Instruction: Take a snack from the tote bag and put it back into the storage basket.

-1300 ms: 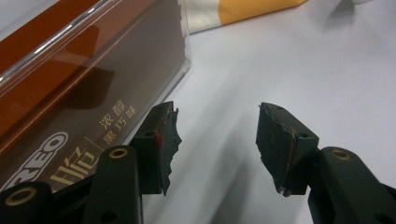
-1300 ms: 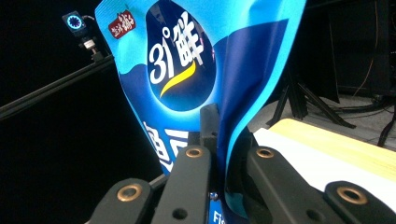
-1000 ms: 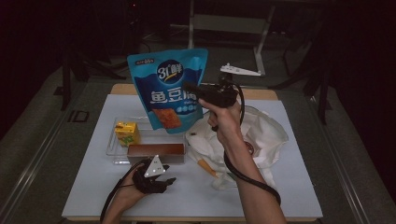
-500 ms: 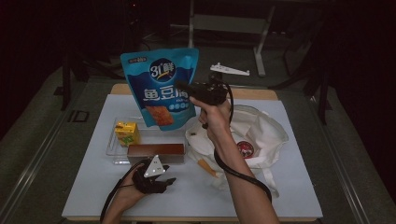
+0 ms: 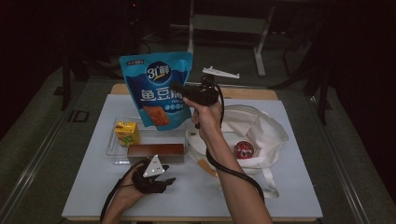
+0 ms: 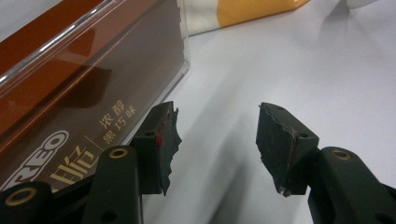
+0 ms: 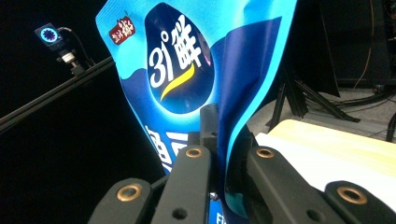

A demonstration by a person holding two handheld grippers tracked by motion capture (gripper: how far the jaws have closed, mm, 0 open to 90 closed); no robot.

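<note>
A large blue snack bag (image 5: 157,88) hangs in the air above the clear tray (image 5: 112,148), pinched at its right edge by my right gripper (image 5: 180,92), which is shut on it. In the right gripper view the blue snack bag (image 7: 196,70) rises between the two closed jaws. My left gripper (image 5: 163,179) rests on the table in front of the brown box (image 5: 156,151), open and holding nothing. The left gripper view has its open jaws just right of the brown box (image 6: 70,93), over bare white table.
A yellow juice carton (image 5: 127,132) stands in the clear tray behind the brown box. A white cloth bag (image 5: 264,130) lies at the right with a red round item (image 5: 244,149) inside. A white bracket (image 5: 220,73) sits at the table's far edge.
My right gripper has carried the blue snack bag leftward, from over the cloth bag towards the tray. The left gripper has stayed put.
</note>
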